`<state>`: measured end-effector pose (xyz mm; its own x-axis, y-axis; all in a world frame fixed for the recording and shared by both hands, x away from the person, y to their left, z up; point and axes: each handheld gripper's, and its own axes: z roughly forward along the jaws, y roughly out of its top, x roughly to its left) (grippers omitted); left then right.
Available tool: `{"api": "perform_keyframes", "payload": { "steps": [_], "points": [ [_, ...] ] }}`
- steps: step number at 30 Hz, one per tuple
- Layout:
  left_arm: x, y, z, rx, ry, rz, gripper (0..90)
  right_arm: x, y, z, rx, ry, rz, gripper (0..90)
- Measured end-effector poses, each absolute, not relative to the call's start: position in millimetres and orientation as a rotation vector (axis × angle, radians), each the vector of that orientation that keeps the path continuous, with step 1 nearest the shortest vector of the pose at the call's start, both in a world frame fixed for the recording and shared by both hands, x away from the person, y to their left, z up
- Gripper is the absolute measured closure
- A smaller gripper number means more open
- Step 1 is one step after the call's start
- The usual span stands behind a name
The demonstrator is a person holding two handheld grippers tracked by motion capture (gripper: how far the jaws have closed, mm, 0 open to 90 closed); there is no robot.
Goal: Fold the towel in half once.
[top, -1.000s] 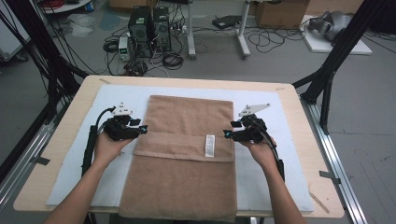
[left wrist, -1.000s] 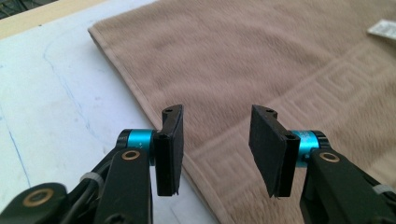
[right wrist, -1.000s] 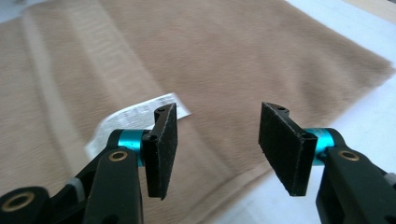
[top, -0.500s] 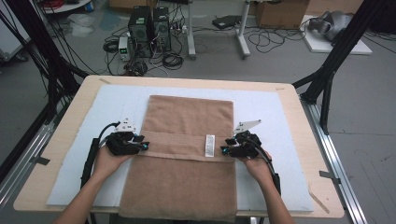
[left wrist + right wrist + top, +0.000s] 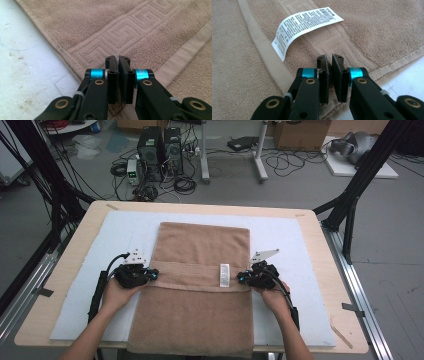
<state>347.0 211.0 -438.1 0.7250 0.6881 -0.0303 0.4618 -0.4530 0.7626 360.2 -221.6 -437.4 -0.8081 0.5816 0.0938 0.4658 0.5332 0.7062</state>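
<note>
A towel (image 5: 197, 290) lies on a mat (image 5: 300, 245) that covers the counter (image 5: 320, 222), its near part folded back over itself. The left claw (image 5: 154, 273) sits at the fold's left edge, the right claw (image 5: 241, 278) at its right edge. A label (image 5: 224, 275) lies on the fold, near the right claw.

Left gripper (image 5: 118, 60) and right gripper (image 5: 331, 58): black jaws, blue collars, brass-coloured screws, black cables; each carries a grey three-cornered plate.

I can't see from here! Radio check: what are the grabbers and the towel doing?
Left gripper shut on towel edge. Right gripper shut on opposite edge, near the label. Towel folded on the mat. Nothing in the way.
</note>
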Motion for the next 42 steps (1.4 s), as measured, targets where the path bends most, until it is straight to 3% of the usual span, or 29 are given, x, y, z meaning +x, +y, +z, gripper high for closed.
{"api": "perform_keyframes", "payload": {
  "steps": [16, 21, 26, 28, 30, 35, 42],
  "points": [
    [326, 218, -397, 2.061, 0.8, 0.411, 87.1, 346, -225, -399, 0.795, 2.582, 1.189, 85.1],
    [301, 222, -373, 2.055, 0.744, 0.421, 87.2, 324, -227, -378, 0.724, 2.58, 1.209, 85.1],
    [253, 228, -354, 2.074, 0.689, 0.344, 87.2, 286, -229, -354, 0.603, 2.618, 1.235, 84.4],
    [232, 230, -352, 2.088, 0.638, 0.337, 82.1, 271, -233, -348, 0.557, 2.664, 1.272, 79.5],
    [225, 233, -353, 2.086, 0.656, 0.351, 66.7, 261, -236, -347, 0.55, 2.663, 1.298, 73.3],
    [238, 234, -367, 2.085, 0.679, 0.415, 62.0, 272, -240, -364, 0.637, 2.661, 1.272, 60.4],
    [282, 228, -399, 2.06, 0.82, 0.426, 53.1, 312, -244, -397, 0.817, 2.593, 1.194, 51.6]
  ]
}}
